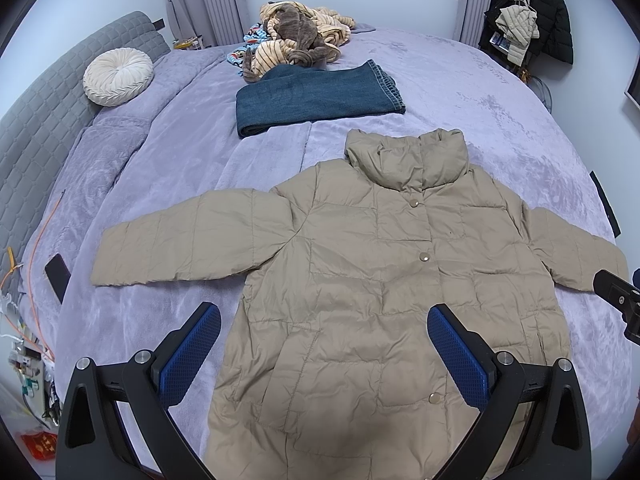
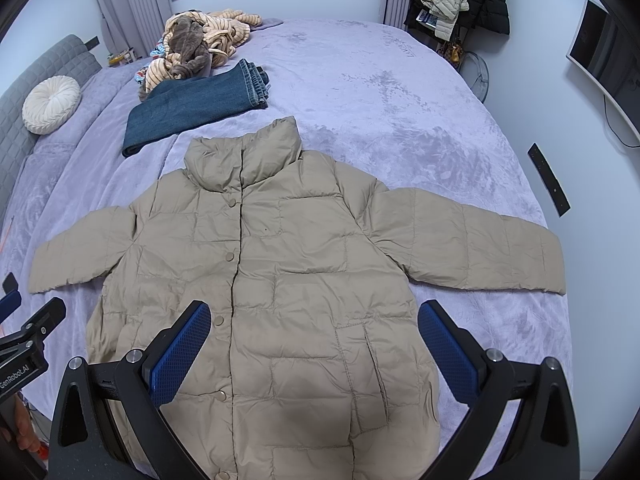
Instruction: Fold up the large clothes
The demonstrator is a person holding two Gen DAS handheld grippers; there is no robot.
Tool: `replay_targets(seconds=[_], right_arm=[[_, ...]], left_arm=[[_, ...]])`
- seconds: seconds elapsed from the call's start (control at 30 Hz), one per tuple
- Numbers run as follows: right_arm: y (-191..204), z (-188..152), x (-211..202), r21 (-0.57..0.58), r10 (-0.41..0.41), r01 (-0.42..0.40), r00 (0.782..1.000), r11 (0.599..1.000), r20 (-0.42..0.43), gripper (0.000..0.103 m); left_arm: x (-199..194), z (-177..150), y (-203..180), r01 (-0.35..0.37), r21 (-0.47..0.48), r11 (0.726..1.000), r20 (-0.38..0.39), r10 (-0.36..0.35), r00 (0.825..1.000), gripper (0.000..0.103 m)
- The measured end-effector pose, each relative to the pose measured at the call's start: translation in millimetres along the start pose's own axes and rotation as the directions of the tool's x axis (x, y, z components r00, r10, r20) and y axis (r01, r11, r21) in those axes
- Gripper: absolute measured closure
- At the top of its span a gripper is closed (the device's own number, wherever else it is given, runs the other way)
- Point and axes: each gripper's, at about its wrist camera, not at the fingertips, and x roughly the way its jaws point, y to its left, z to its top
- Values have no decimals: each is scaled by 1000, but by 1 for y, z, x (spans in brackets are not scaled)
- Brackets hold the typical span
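A beige quilted puffer jacket lies flat and face up on the lilac bed, snapped shut, both sleeves spread sideways, collar toward the window. It also shows in the right wrist view. My left gripper is open and empty, held above the jacket's lower left half. My right gripper is open and empty, held above the lower right half. Each gripper shows at the edge of the other's view: the right one, the left one.
Folded blue jeans lie beyond the collar, with a heap of striped plush clothes behind them. A round white cushion rests by the grey headboard. A black phone lies at the bed's left edge. A black remote lies at the right edge.
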Motion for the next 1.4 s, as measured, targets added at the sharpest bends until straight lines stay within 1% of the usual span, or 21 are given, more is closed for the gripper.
replay_targets(seconds=[0.7, 0.93, 1.07, 1.2, 1.27, 1.4], right_arm=[[-1, 2, -3, -6, 5, -5, 1000, 1000, 6, 0], [1, 3, -2, -22, 22, -22, 1000, 1000, 6, 0], [2, 2, 4, -29, 44, -44, 999, 999, -1, 0], [6, -1, 11, -32, 65, -65, 998, 997, -13, 0], [11, -2, 15, -29, 74, -75, 997, 997, -23, 0], [32, -6, 26, -42, 107, -109, 993, 993, -41, 0]], left_arm=[[-2, 1, 5, -2, -6, 1000, 4, 2, 1000, 0], [-11, -2, 11, -11, -35, 999, 6, 11, 1000, 0], [-9, -5, 13, -18, -61, 998, 2, 18, 1000, 0], [-1, -12, 25, 0, -104, 995, -23, -3, 1000, 0], [6, -15, 35, 29, -115, 993, -46, -34, 998, 0], [23, -20, 61, 71, -150, 986, -57, -80, 995, 0]])
